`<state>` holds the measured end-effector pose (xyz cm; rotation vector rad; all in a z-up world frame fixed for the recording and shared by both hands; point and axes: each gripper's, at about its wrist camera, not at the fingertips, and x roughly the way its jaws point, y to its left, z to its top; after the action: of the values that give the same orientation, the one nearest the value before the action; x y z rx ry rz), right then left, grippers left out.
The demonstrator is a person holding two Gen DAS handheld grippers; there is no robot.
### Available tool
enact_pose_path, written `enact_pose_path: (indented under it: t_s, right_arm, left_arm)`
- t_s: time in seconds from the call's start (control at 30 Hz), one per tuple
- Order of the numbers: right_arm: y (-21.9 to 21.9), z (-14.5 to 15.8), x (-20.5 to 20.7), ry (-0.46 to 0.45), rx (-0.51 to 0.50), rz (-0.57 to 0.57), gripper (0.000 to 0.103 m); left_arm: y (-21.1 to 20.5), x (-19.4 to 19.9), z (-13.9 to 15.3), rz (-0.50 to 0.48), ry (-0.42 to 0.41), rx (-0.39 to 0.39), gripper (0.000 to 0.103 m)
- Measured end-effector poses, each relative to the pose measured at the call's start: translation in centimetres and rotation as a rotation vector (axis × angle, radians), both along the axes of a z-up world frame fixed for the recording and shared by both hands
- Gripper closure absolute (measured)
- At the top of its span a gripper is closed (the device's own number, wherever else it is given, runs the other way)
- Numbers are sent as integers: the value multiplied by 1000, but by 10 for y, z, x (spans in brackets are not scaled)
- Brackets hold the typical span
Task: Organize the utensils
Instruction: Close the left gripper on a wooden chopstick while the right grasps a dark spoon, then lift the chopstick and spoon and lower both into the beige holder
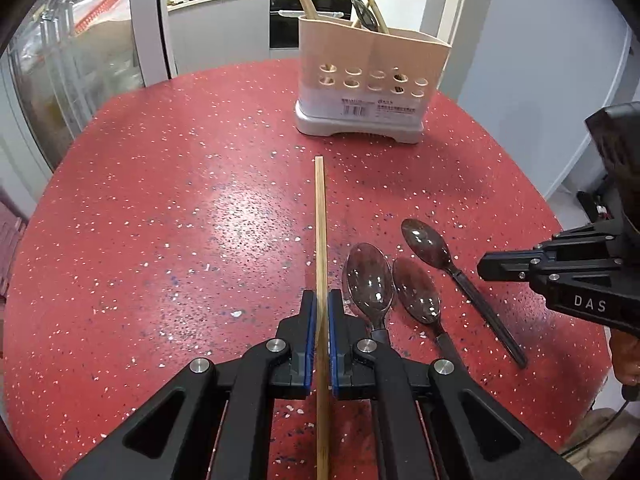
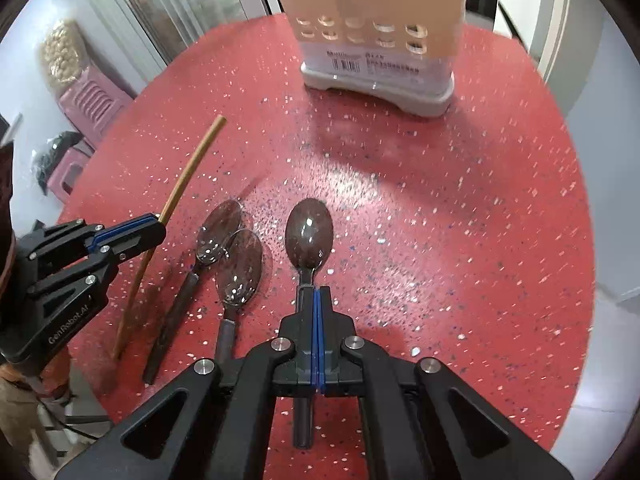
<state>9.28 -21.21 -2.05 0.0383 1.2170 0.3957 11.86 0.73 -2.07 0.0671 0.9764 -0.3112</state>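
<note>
My left gripper [image 1: 321, 296] is shut on a thin wooden chopstick [image 1: 320, 216], which runs straight ahead between the blue pads. The right wrist view shows that gripper [image 2: 160, 224] at the left with the chopstick [image 2: 192, 164] slanting through it. My right gripper [image 2: 316, 292] is shut on the handle of a dark see-through plastic spoon [image 2: 309, 232], bowl pointing forward. Two more such spoons [image 2: 220, 228] [image 2: 240, 268] lie side by side on the table between both grippers. A beige utensil holder [image 1: 372, 64] [image 2: 376, 12] stands at the far side, with wooden utensils in it.
The red speckled round table [image 1: 180, 200] ends close behind both grippers and curves off at left and right. Pink stools [image 2: 92, 100] stand on the floor at the left. A glass door and a kitchen counter lie beyond the table.
</note>
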Motion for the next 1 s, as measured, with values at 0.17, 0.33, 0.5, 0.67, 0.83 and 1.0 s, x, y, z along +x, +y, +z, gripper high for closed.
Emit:
enact_pose_path:
  t_s: [0.17, 0.33, 0.5, 0.67, 0.83, 1.0]
  right_arm:
    - [-1, -10, 9, 54, -49, 11, 79]
    - [15, -16, 12, 58, -113, 3, 65]
    - [49, -21, 20, 54, -241, 30, 70]
    - [58, -19, 16, 41, -240, 63, 91]
    - [31, -6, 3, -5, -80, 15, 91]
    - [7, 21, -11, -99, 54, -21, 91]
  left_arm:
    - [0, -7, 3, 12, -13, -2, 72]
    - [3, -12, 5, 13, -30, 0, 72]
    - [6, -18, 8, 18, -49, -1, 72]
    - [16, -22, 15, 47, -73, -27, 72]
    - [25, -26, 24, 74, -99, -50, 72]
    - [27, -24, 36, 96, -126, -68, 72]
